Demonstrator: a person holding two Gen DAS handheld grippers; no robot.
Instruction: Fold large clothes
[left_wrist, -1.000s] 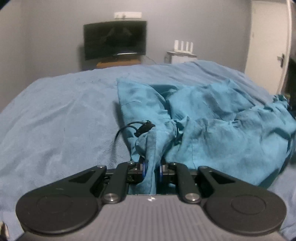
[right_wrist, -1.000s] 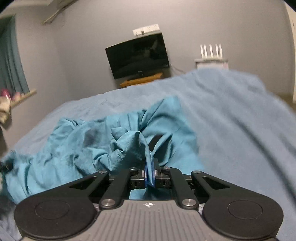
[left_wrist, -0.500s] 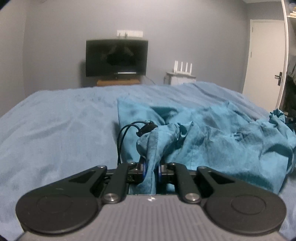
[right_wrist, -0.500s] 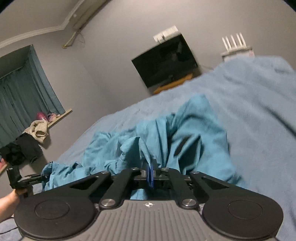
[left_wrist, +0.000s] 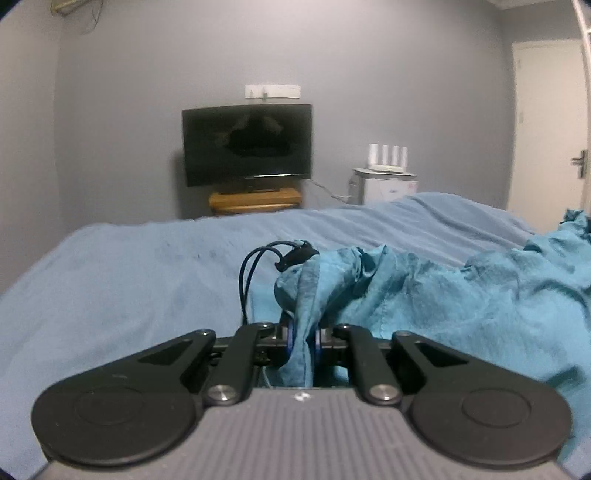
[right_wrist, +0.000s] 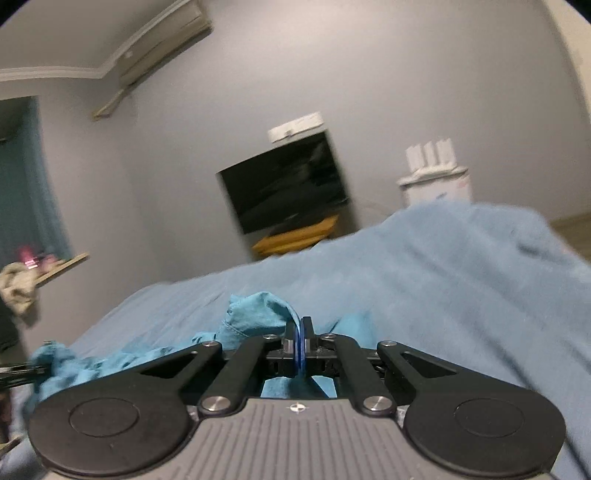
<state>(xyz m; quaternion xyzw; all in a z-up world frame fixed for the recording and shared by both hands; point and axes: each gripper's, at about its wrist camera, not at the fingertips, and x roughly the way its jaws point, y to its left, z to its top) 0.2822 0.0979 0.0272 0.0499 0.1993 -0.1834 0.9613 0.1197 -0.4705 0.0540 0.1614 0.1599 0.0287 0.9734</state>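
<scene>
A large teal garment (left_wrist: 461, 306) hangs crumpled over the light blue bed (left_wrist: 129, 288), stretched out to the right. My left gripper (left_wrist: 303, 341) is shut on a bunched edge of it, lifted off the bed. A black cord loop (left_wrist: 258, 258) sticks out of the cloth beside the fingers. In the right wrist view, my right gripper (right_wrist: 299, 349) is shut on another edge of the teal garment (right_wrist: 255, 314), which trails down to the left. The other gripper shows faintly at the left edge (right_wrist: 18, 371).
A dark TV (left_wrist: 247, 142) on a wooden stand (left_wrist: 255, 199) is against the far grey wall. A white cabinet with a router (left_wrist: 386, 181) stands to its right, and a white door (left_wrist: 546, 129) further right. A shelf with clothes (right_wrist: 22, 284) is at the left.
Both grippers have risen and tilted up with the garment held. More wall and ceiling now shows, and less of the garment lies spread on the bed.
</scene>
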